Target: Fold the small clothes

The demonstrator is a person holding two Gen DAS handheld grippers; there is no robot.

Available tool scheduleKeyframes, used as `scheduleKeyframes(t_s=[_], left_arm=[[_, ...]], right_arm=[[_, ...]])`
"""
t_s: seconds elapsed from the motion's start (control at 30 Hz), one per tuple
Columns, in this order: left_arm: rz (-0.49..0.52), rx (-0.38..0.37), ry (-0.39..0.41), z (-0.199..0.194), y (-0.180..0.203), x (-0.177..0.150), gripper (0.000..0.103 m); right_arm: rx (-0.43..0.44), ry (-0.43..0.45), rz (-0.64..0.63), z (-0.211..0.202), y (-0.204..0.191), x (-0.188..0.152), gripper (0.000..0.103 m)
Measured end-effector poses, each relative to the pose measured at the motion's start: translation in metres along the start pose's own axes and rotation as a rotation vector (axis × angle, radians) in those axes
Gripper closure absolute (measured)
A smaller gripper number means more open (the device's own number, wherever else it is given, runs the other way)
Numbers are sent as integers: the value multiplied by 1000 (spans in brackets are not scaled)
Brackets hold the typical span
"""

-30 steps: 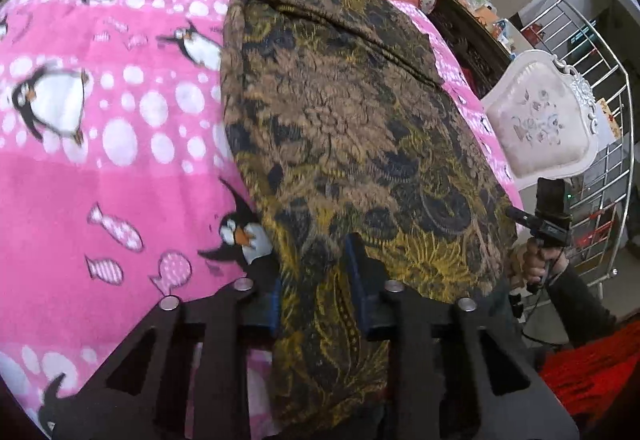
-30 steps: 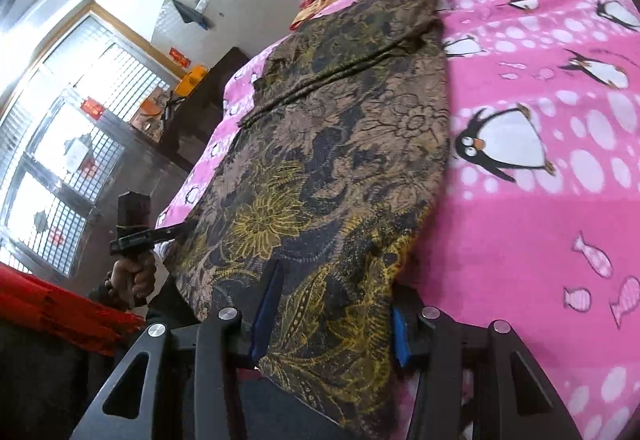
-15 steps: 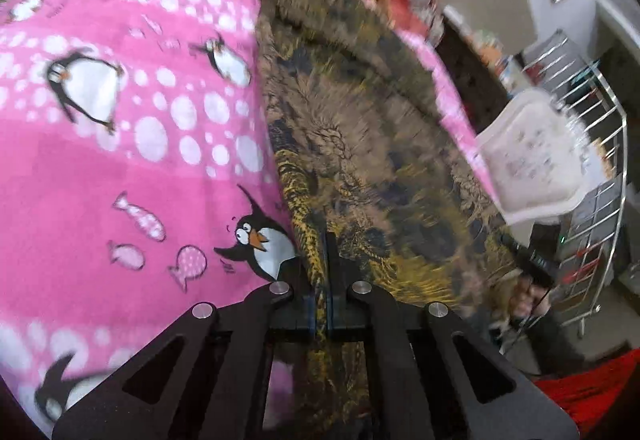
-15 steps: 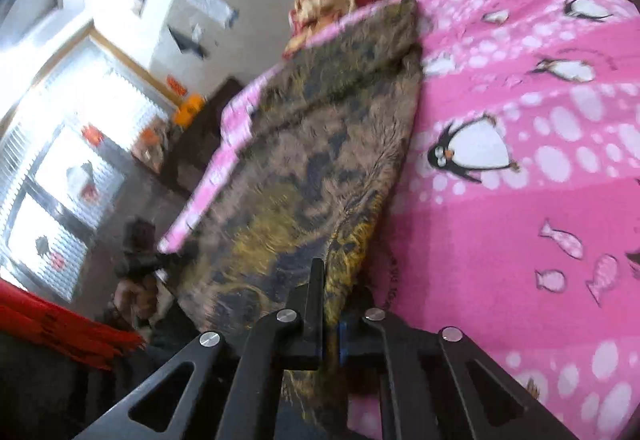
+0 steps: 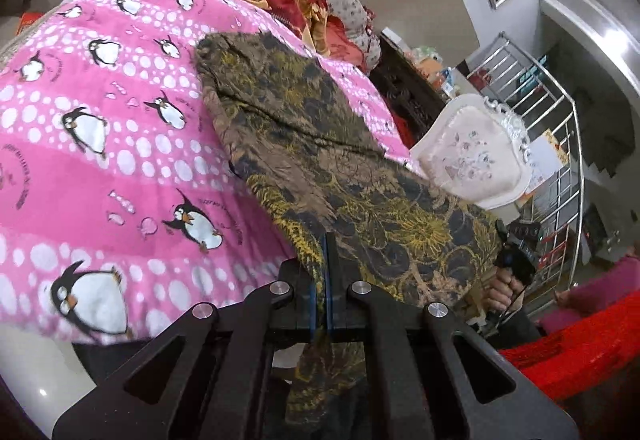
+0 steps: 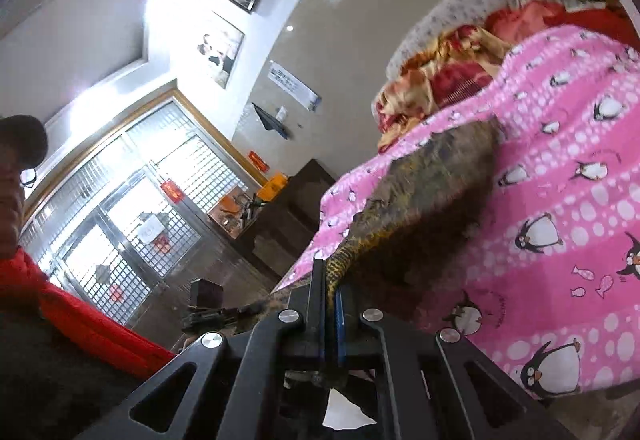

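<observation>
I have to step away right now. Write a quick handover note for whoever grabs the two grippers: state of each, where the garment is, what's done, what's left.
Left gripper: shut on the near edge of the brown and gold floral-print garment.
Right gripper: shut on the same near edge, at its other corner.
Garment: near end lifted, far end lying on the pink penguin-print blanket.
Done: both corners gripped and raised.
Left: probably carry the near edge over toward the far end, lay it down, release, then finish folding.

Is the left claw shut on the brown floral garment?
Shut: the left claw pinches the brown floral garment's near edge between closed pads.
</observation>
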State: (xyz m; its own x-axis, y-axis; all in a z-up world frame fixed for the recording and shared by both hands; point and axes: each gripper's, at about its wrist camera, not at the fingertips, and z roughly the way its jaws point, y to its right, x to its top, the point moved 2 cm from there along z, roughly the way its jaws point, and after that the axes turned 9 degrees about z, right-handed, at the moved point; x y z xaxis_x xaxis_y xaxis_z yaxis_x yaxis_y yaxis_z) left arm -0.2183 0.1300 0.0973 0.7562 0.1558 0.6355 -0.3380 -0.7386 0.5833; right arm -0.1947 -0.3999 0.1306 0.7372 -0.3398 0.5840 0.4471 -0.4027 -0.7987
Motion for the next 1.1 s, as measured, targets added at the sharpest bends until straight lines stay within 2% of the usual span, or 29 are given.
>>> scheduleKeyframes(t_s=[0.13, 0.23, 0.33, 0.47, 0.57, 0.67, 0.8, 0.93, 1.1], left_arm=[[-35, 34, 43, -4, -12, 15, 102], [-61, 76, 79, 11, -28, 45, 102], [-35, 126, 89, 40, -40, 89, 102], [21, 183, 72, 89, -58, 149, 102], [46, 231, 49, 124, -82, 190, 102], [15, 268, 7, 165, -118, 222, 102], [-44, 314, -62, 209, -158, 236, 102], [-18, 339, -164, 243, -180, 232, 100], [-89, 233, -149, 242, -202, 229, 100]], right_arm=[[-19, 26, 2, -8, 0, 3, 100], [-69, 63, 20, 0, 16, 26, 100], [-145, 77, 17, 27, 38, 61, 100], [-292, 86, 39, 85, 83, 121, 100], [-377, 86, 74, 120, 118, 156, 100], [-459, 50, 78, 160, 151, 185, 100], [-546, -1, 102, 199, 187, 206, 100], [-634, -56, 148, 223, 224, 216, 100], [-668, -118, 223, 234, 258, 208, 100]])
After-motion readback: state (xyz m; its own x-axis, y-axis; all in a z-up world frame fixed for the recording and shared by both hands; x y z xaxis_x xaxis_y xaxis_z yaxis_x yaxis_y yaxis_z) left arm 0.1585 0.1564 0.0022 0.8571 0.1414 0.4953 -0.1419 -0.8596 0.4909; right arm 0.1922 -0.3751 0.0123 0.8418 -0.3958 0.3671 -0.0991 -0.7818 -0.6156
